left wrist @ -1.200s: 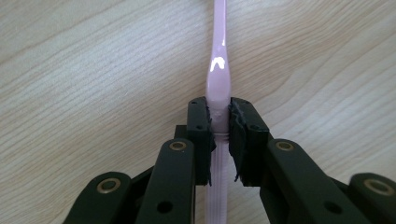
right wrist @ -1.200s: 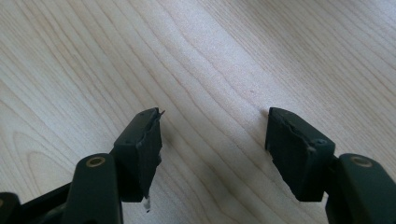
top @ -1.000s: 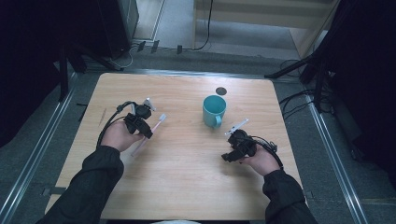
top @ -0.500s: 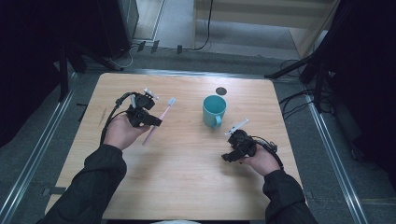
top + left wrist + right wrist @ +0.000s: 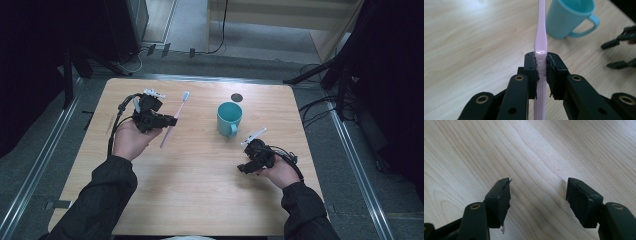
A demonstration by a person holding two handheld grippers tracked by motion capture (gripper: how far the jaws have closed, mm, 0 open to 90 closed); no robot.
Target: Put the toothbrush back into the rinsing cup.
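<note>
Left tongs (image 5: 172,120): I am holding these in my left hand (image 5: 131,140), above the left part of the surface (image 5: 200,200). In the left gripper view the tongs (image 5: 542,62) are pressing together on the handle of the pink toothbrush, one pad on each side.

Pink toothbrush (image 5: 174,120): it is staying clamped between the left tongs, off the surface, a little slanted. In the high view its bristle head is pointing to the far edge and its handle end is pointing to me. In the left gripper view the toothbrush (image 5: 541,37) is running straight up from the pads.

Teal mug (image 5: 229,118): it is standing upright near the middle of the surface, with the handle turned to my side. It is apart from both tongs. In the left gripper view the mug (image 5: 569,17) is lying beyond the brush, to the right.

Dark round spot (image 5: 237,97): it is lying on the surface just behind the mug.

Right tongs (image 5: 246,167): I am keeping these low at the right part of the surface, nearer to me than the mug. In the right gripper view the tongs (image 5: 538,192) are standing wide apart, with bare wood between them.
</note>
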